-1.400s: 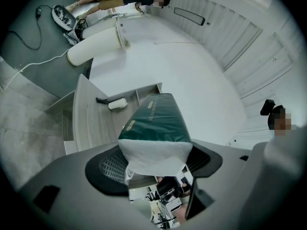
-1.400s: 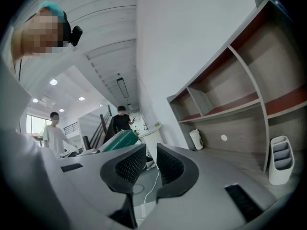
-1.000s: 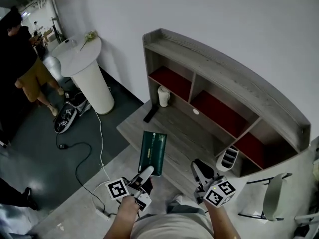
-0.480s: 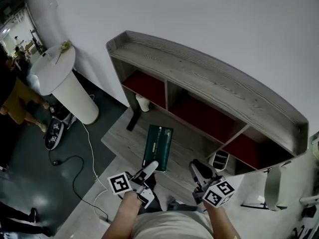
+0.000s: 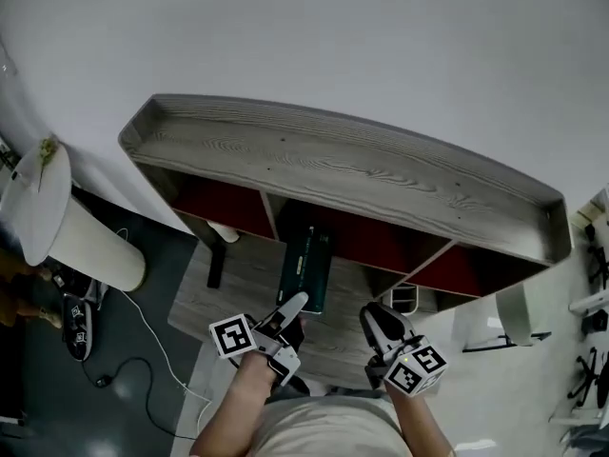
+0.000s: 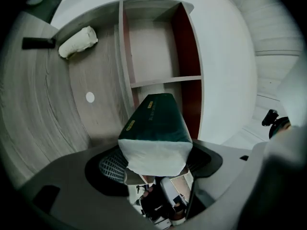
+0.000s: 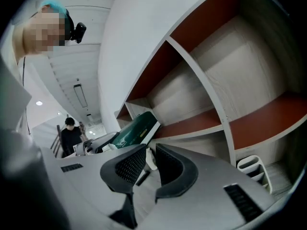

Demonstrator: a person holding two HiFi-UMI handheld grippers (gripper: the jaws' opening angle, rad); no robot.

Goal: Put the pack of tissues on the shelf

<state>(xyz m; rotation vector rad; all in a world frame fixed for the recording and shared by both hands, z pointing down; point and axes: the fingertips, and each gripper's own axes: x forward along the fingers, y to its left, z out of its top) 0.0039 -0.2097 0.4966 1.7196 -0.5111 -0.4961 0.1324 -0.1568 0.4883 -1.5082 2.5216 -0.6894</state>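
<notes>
A dark green pack of tissues (image 5: 304, 268) with a white end (image 6: 156, 128) is held out in front of me by my left gripper (image 5: 293, 305), whose jaws are shut on its near end (image 6: 156, 163). The pack's far end reaches the mouth of the middle red-backed compartment (image 5: 366, 241) of the grey wooden shelf (image 5: 333, 160). In the left gripper view the pack points at the divider (image 6: 165, 80) between two compartments. My right gripper (image 5: 374, 317) hangs lower right of the pack, jaws together and empty (image 7: 149, 159). The pack (image 7: 136, 128) shows to its left.
On the desk under the shelf lie a white roll (image 5: 224, 233) and a black remote (image 5: 215, 265) at the left, and a white organiser (image 5: 404, 298) at the right. A white round stand (image 5: 48, 208) and a floor cable (image 5: 143, 322) are further left, a chair (image 5: 514, 317) to the right.
The shelf has come closer and lower in the head view. The left gripper has carried the pack forward from over the desk to the middle compartment's mouth. The right gripper has kept its place.
</notes>
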